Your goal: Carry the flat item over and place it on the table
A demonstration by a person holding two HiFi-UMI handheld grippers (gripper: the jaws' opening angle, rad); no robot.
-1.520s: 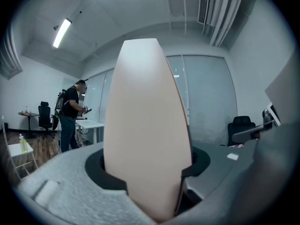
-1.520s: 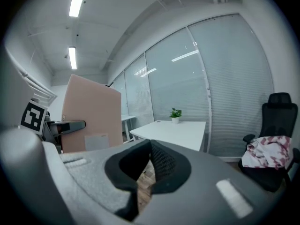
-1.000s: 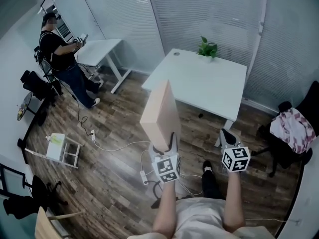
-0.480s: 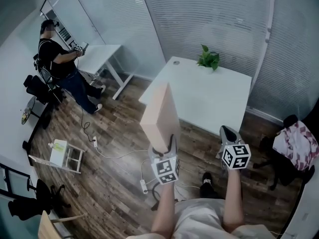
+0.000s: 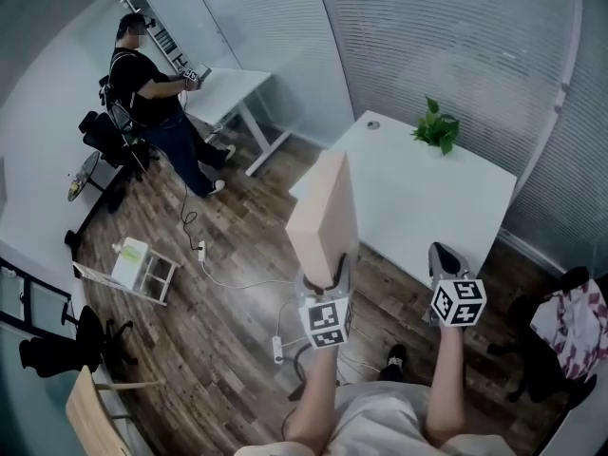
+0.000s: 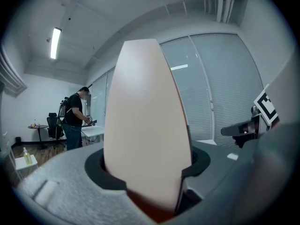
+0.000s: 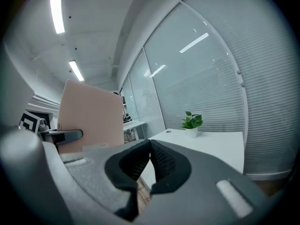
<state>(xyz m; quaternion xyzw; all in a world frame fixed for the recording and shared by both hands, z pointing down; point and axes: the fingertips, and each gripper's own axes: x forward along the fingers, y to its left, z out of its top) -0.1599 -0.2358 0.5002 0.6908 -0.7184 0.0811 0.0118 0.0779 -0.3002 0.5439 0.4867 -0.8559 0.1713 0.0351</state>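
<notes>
The desk (image 5: 418,198) is bare across its near half and middle. The only thing standing on it is a potted plant (image 5: 436,127) at its far edge, with a small round cable hole (image 5: 373,124) near its far left corner. A wall of blinds (image 5: 456,46) runs close behind the desk's far and right sides and closes them off. The near and left sides face free wooden floor (image 5: 237,245), where white cables (image 5: 237,280) trail left of the desk. A chair draped with cloth (image 5: 570,316) stands to the desk's right. In front of the desk's left corner, the flat board (image 5: 326,212) stands upright, clamped in the left gripper (image 5: 328,272).
</notes>
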